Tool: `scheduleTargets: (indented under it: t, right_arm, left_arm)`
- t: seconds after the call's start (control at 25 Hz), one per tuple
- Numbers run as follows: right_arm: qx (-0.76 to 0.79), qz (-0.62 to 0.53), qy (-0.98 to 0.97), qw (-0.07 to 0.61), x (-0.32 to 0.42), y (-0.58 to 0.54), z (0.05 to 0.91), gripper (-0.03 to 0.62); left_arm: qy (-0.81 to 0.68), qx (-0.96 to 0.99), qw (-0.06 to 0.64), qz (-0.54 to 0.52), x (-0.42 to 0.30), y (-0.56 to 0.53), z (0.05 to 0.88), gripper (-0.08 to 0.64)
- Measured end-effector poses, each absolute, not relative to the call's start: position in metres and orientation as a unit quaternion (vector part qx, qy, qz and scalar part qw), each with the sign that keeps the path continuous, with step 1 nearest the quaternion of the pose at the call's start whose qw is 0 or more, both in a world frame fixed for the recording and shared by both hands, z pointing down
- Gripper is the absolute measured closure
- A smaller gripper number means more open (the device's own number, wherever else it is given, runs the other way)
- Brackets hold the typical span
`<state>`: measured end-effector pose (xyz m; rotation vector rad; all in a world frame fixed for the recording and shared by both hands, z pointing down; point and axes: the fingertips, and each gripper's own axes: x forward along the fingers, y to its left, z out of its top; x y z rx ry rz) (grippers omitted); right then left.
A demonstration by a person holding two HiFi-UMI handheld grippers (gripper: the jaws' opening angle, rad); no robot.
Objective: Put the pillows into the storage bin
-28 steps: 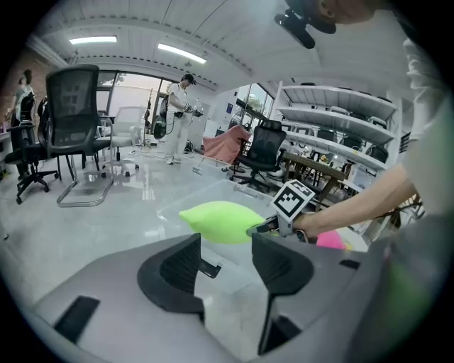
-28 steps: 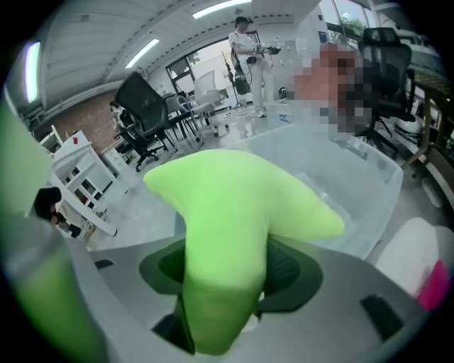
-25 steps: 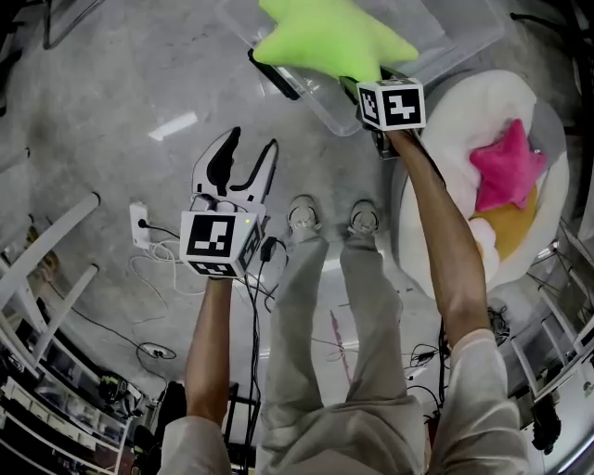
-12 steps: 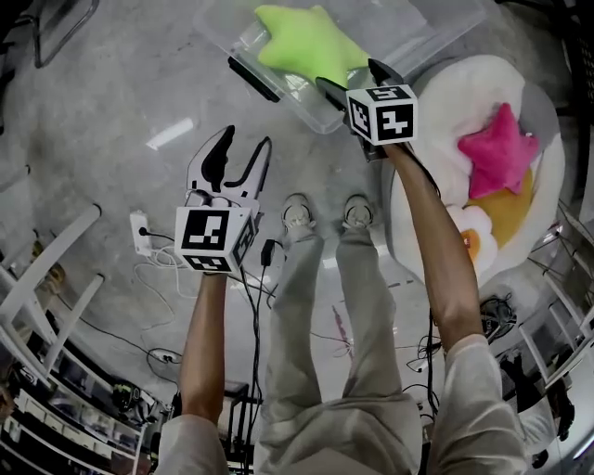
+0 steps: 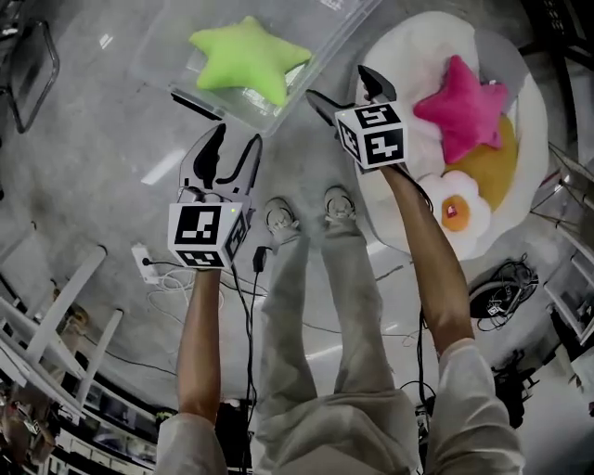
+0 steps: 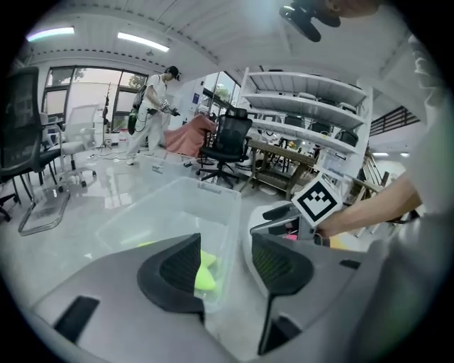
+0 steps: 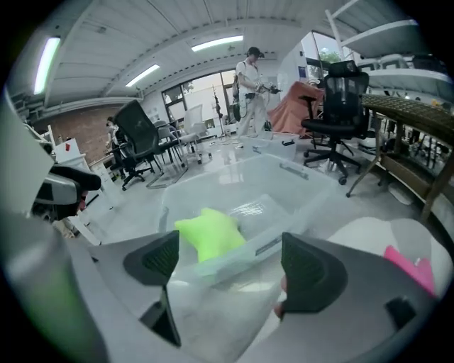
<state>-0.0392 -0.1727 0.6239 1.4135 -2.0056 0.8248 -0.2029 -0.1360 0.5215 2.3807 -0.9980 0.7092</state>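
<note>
In the head view, the lime-green star-shaped pillow (image 5: 249, 63) lies inside the clear plastic storage bin (image 5: 311, 28), upper left. The pink star-shaped pillow (image 5: 461, 107) sits whole on the white round cushion (image 5: 408, 46), upper right; my right gripper view shows only a sliver of it. My left gripper (image 5: 236, 139) is released and empty. My right gripper (image 5: 342, 85) has just swung its jaws wide, then eased them in slightly; it grasps nothing and sits between bin and cushion. Bare grey floor (image 5: 83, 139) lies open left of the bin. The top frame edge crops the bin's far side.
</note>
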Motion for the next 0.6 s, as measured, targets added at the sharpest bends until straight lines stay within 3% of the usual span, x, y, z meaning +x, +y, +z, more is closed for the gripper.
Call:
scheduleTargets:
  t: [0.6]
  right_arm:
    - [0.661, 0.376, -0.601, 0.245, 0.198, -0.014, 0.65, 0.144]
  left_arm:
    - [-0.211, 0.911, 0.2, 0.292, 0.001, -0.067, 0.534, 0.336]
